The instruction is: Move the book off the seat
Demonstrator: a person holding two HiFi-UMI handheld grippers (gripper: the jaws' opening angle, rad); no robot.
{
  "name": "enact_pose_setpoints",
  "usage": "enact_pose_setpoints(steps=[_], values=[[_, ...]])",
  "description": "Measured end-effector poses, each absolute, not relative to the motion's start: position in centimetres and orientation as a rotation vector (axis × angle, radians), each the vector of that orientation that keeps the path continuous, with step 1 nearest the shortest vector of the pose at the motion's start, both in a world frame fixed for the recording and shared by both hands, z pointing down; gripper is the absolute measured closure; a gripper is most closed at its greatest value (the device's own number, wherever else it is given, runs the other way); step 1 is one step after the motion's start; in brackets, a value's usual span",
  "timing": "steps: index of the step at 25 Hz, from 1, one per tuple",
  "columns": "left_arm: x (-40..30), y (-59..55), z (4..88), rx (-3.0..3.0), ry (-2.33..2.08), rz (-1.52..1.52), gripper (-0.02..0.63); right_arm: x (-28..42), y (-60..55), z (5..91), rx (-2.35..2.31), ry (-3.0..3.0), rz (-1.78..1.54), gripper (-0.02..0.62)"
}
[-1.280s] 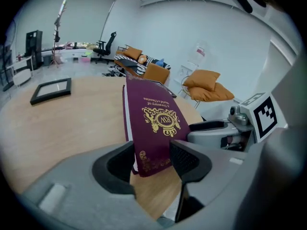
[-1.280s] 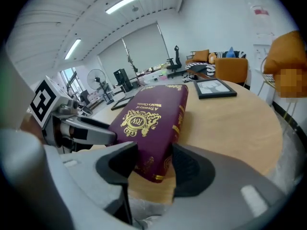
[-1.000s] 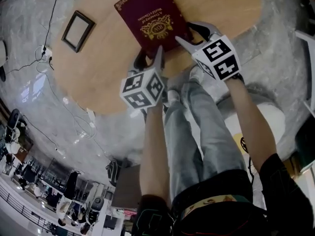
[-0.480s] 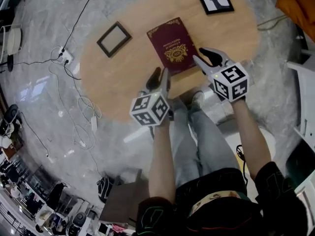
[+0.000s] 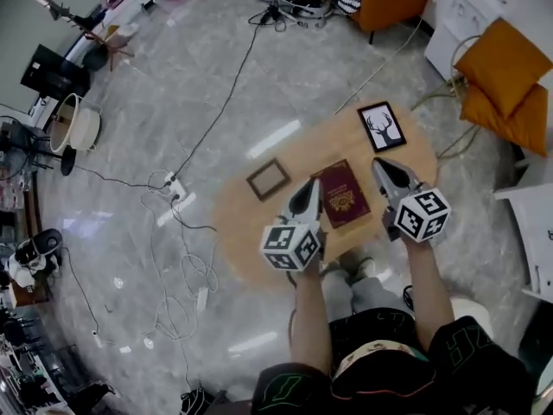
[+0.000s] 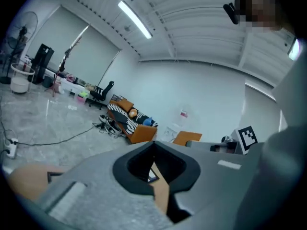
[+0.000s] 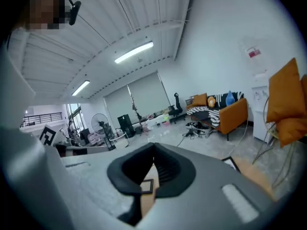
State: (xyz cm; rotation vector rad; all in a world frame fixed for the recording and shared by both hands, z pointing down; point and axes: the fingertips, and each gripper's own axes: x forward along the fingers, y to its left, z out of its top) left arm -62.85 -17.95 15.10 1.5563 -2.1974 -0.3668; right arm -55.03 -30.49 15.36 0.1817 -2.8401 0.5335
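Lying flat on the oval wooden surface, the maroon book sits between a small empty frame and a deer picture. No seat is under it, so the move looks finished and nothing needs holding. Both tools hang well above the book, touching nothing, which fits a job judged done. The left tool has its jaws together with nothing between them, having just been closing. The right tool is likewise pressed together and empty, its jaws also having just been closing.
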Motion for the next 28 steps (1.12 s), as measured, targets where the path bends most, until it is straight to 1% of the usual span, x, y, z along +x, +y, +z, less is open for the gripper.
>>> enact_pose_setpoints(steps=[3, 5, 7, 8, 12, 16, 22, 28], values=[[-65.0, -16.7, 11.6, 1.548, -2.324, -0.322, 0.595, -56.0, -30.6, 12.5, 0.268, -2.890, 0.517, 0.592], [-66.3, -16.4, 9.2, 1.596, -2.392, -0.329, 0.595, -56.9, -30.6, 10.5, 0.352, -2.910, 0.350, 0.592], [-67.4, -16.1, 6.2, 1.650, -2.413, -0.411, 0.594, -57.7, -29.9, 8.0, 0.402, -2.908, 0.144, 0.592], [-67.8, -15.8, 5.2, 1.658, -2.420, -0.426, 0.594, -57.9, -29.4, 7.0, 0.401, -2.915, 0.097, 0.592], [-70.6, -15.2, 3.6, 1.628, -2.514, -0.267, 0.594, -59.4, -29.1, 5.4, 0.396, -2.972, 0.050, 0.592], [-72.6, -15.0, 1.3, 1.564, -2.578, -0.218, 0.595, -59.8, -30.0, 2.3, 0.430, -3.001, -0.005, 0.592], [-73.0, -16.0, -2.6, 1.576, -2.613, -0.143, 0.595, -59.9, -31.6, -1.3, 0.475, -3.012, -0.035, 0.592], [-73.3, -17.3, -3.0, 1.639, -2.589, -0.067, 0.595, -61.9, -32.2, -2.1, 0.521, -3.021, -0.031, 0.592]])
